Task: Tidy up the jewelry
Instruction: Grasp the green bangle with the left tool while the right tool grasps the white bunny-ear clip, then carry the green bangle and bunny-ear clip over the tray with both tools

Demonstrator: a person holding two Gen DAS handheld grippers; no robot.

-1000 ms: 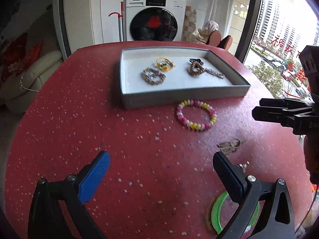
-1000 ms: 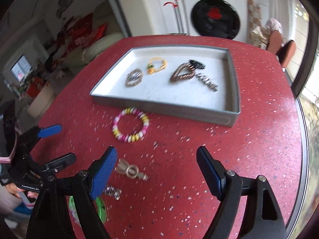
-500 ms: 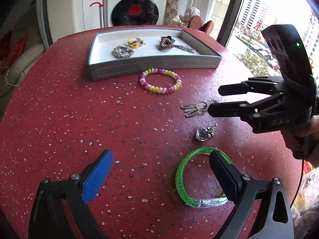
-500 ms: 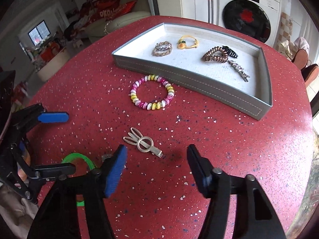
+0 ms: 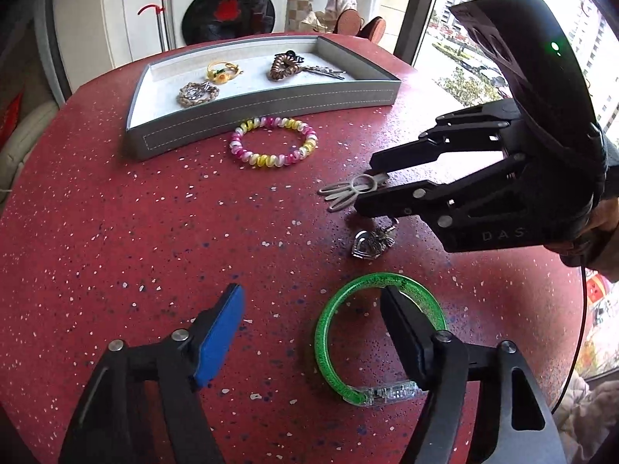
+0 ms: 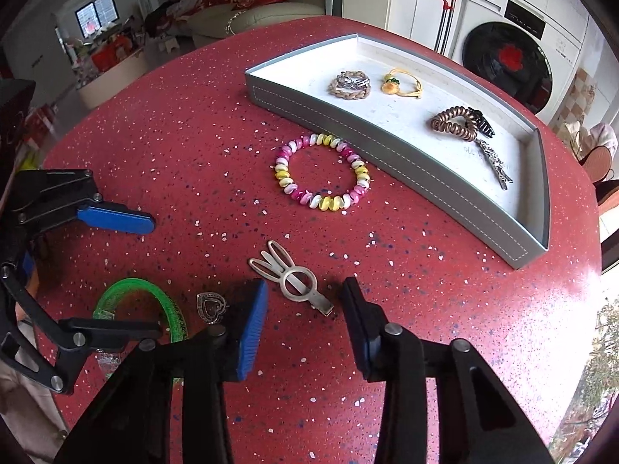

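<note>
A silver rabbit-shaped hair clip lies flat on the red speckled table. My right gripper hangs low over it, jaws closing, with the clip's tail between the pads and neither pad touching it. From the left wrist view the right gripper straddles the clip. My left gripper is open and narrowing above a green bangle. Its black finger stands inside the ring, so the ring's left arc lies between the jaws. A heart pendant rests between the clip and the bangle.
A pink, yellow and white beaded bracelet lies before a grey tray. The tray holds a braided bracelet, a yellow hair tie, a brown coil tie and a silver clip. The table edge curves near on the right.
Both grippers sank toward the table. The right jaws narrowed to either side of the rabbit clip. The left gripper shifted over the green bangle and its jaws drew in slightly.
</note>
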